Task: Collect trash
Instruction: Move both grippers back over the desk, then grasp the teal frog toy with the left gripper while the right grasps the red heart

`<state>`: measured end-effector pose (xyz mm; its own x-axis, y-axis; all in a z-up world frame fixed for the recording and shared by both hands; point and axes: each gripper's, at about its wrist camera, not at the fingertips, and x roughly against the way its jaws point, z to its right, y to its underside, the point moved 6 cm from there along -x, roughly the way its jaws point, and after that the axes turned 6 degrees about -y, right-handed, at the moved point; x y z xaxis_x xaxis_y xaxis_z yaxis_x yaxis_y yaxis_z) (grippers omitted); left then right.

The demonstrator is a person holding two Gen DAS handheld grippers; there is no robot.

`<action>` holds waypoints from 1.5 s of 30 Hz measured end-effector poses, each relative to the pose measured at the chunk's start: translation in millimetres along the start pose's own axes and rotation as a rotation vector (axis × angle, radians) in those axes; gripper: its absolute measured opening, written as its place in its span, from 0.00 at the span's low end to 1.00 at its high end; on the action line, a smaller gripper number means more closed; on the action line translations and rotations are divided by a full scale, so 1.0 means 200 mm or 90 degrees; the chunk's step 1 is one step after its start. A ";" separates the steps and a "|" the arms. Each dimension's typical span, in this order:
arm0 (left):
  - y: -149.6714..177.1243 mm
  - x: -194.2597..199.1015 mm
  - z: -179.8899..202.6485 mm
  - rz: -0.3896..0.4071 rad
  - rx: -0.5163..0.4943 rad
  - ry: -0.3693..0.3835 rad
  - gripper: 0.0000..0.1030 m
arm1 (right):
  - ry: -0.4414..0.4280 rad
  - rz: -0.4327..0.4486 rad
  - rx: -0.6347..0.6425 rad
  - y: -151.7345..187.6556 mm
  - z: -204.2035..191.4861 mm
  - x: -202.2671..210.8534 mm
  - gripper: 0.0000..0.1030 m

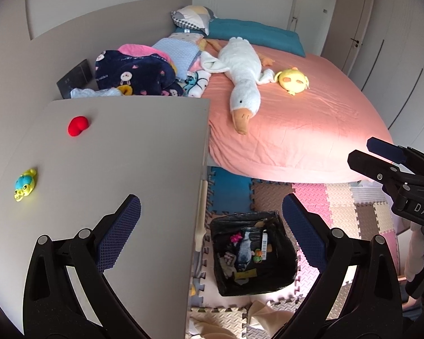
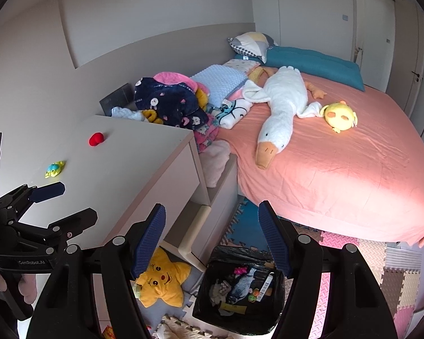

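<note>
Lower centre, the black-lined trash bin [image 2: 240, 291] on the foam floor mats [image 1: 339, 206] holds scraps and small toys. Left gripper [image 1: 212, 226] and right gripper [image 2: 212, 240] jaws apart, empty. Red toy [image 1: 77, 125] sits on bench [image 1: 127, 169], upper left.

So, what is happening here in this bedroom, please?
A person holds a two-finger gripper in each hand and is collecting trash. Both the left gripper and the right gripper are open and hold nothing. The black-lined bin stands on the foam mat floor beside the bed and already contains several small items. On the white cabinet top a red item and a small yellow-blue toy still lie, untouched.
</note>
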<state>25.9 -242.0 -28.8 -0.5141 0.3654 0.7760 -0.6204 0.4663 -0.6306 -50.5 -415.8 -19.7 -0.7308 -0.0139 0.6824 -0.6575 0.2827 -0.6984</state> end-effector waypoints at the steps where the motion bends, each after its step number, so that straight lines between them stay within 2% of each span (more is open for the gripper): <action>1: 0.01 0.00 -0.03 -0.001 0.006 -0.006 0.94 | -0.006 -0.001 0.005 -0.01 -0.03 -0.02 0.67; 20: 0.15 0.03 -0.56 -0.022 0.115 -0.109 0.94 | -0.104 -0.038 0.092 -0.10 -0.52 -0.33 0.67; 32: 0.26 -0.01 -0.89 -0.042 0.183 -0.156 0.94 | -0.135 -0.064 0.130 -0.15 -0.78 -0.59 0.67; 45: 0.27 -0.10 -1.18 -0.058 0.240 -0.191 0.94 | -0.150 -0.082 0.165 -0.24 -0.98 -0.88 0.67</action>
<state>143.6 -34.3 -75.4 -0.5615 0.0628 0.8251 -0.8134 0.1410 -0.5643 146.0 -239.7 -64.7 -0.6414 -0.2619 0.7211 -0.7495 0.0131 -0.6619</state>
